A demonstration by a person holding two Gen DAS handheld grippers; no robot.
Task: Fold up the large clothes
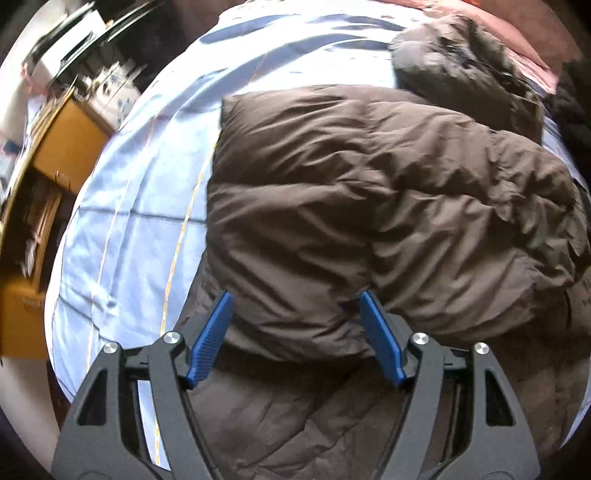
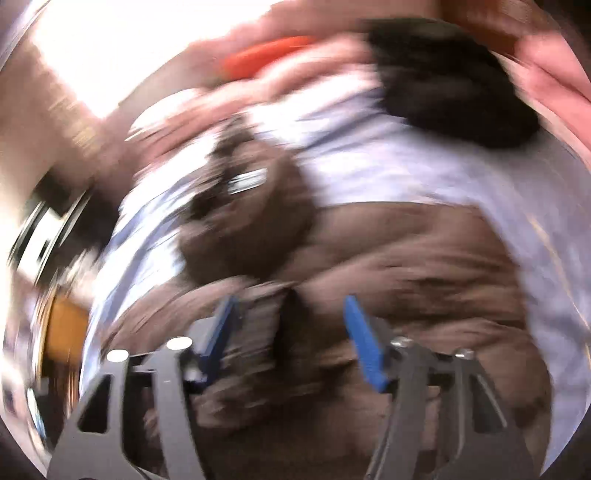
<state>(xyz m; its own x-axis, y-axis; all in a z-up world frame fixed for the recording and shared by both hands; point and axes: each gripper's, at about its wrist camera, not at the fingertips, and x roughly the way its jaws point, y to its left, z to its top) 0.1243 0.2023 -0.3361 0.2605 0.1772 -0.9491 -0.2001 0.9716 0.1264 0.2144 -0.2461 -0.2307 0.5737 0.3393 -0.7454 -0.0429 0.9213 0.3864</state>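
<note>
A brown puffer jacket (image 1: 369,206) lies on a light blue bed sheet (image 1: 140,206), partly folded over itself, with its hood (image 1: 461,70) at the far right. My left gripper (image 1: 295,325) is open just above the jacket's near edge, blue pads (image 1: 210,339) apart, holding nothing. In the blurred right wrist view the same jacket (image 2: 406,258) fills the middle. My right gripper (image 2: 291,332) is open over the jacket, with fabric between and below its blue pads (image 2: 364,339).
A yellow wooden cabinet (image 1: 62,147) stands left of the bed. A pink blanket (image 1: 517,33) and a black garment (image 2: 450,85) lie at the far end of the bed. An orange object (image 2: 269,55) lies on the pink blanket.
</note>
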